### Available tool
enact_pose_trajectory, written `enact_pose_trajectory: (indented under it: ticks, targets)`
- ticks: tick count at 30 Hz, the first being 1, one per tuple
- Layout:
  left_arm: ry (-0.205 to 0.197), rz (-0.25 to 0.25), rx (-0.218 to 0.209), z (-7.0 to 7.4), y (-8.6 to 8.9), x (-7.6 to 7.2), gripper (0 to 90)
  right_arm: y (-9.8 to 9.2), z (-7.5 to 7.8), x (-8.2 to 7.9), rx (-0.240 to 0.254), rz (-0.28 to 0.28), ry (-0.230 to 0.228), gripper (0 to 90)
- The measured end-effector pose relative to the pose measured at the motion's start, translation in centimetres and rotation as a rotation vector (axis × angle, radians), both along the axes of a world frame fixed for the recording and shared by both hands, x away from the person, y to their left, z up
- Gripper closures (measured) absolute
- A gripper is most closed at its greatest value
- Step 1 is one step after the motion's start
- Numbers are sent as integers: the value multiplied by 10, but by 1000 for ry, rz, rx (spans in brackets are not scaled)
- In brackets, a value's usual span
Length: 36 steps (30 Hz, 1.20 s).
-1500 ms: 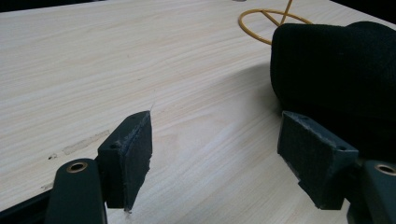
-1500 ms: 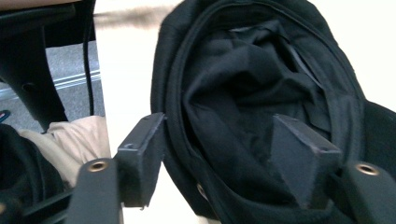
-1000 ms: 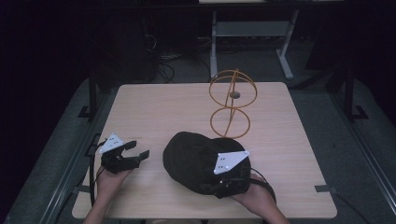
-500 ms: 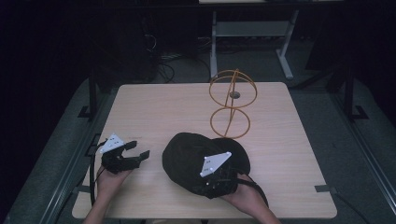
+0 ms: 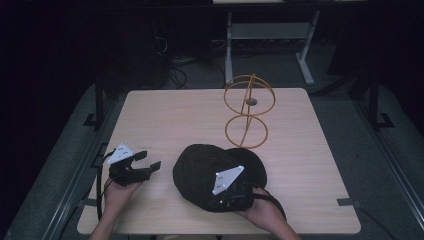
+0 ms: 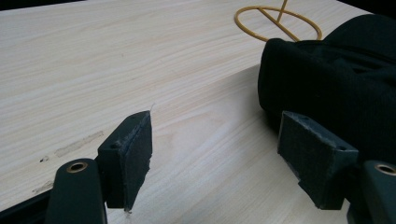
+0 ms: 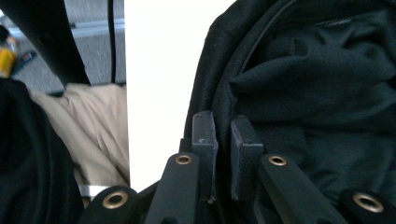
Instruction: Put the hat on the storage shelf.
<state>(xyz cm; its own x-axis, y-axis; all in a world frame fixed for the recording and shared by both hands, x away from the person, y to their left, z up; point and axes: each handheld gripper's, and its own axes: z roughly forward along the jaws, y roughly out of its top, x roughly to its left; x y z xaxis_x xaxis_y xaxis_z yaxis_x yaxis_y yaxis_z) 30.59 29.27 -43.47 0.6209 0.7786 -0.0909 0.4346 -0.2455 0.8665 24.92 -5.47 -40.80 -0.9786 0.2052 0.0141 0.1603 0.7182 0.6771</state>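
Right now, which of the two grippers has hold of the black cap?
The right gripper: its jaws have just closed on the black cap at its edge. The left gripper stands open beside it.

Black cap; golden-orange wire stand; pale wood-grain table

Dim room, grey floor, white desk frame, floor cables
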Motion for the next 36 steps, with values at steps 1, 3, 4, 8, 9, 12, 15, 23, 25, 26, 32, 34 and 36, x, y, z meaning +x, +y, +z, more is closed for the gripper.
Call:
enact_pose_trajectory:
  ticks: [1,3,4,8,9,12,15,23,25,26,32,34,36]
  targets:
    - [0,0,0,0,0,0,263,0,0,0,0,0,0,825]
    - [4,-3,-2,0,-1,0,263,-5,3,2,17,-3,6,826]
    - [7,-11,4,0,-3,0,263,-9,7,2,23,-11,11,826]
    - [0,-27,1,1,-7,-1,263,-19,18,4,68,-27,36,828]
    - [0,-27,1,1,-7,-1,263,-19,18,4,68,-27,36,828]
    - [4,-53,-20,2,-12,-3,263,-28,27,8,115,-38,52,827]
    - [0,-74,-32,2,-16,-5,263,-33,31,10,129,-47,52,827]
    - [-15,-155,-47,5,-36,-11,257,-44,47,12,172,-72,35,825]
    - [-14,-178,-57,6,-41,-13,256,-45,49,13,178,-71,29,825]
    - [-15,-193,-65,6,-44,-14,256,-46,51,12,185,-75,35,825]
    - [-51,-269,-94,10,-62,-16,243,-52,62,14,217,-93,19,825]
    - [-54,-276,-104,10,-65,-16,243,-52,65,15,219,-94,12,825]
    - [-57,-302,-112,13,-72,-14,243,-52,67,15,223,-94,9,825]
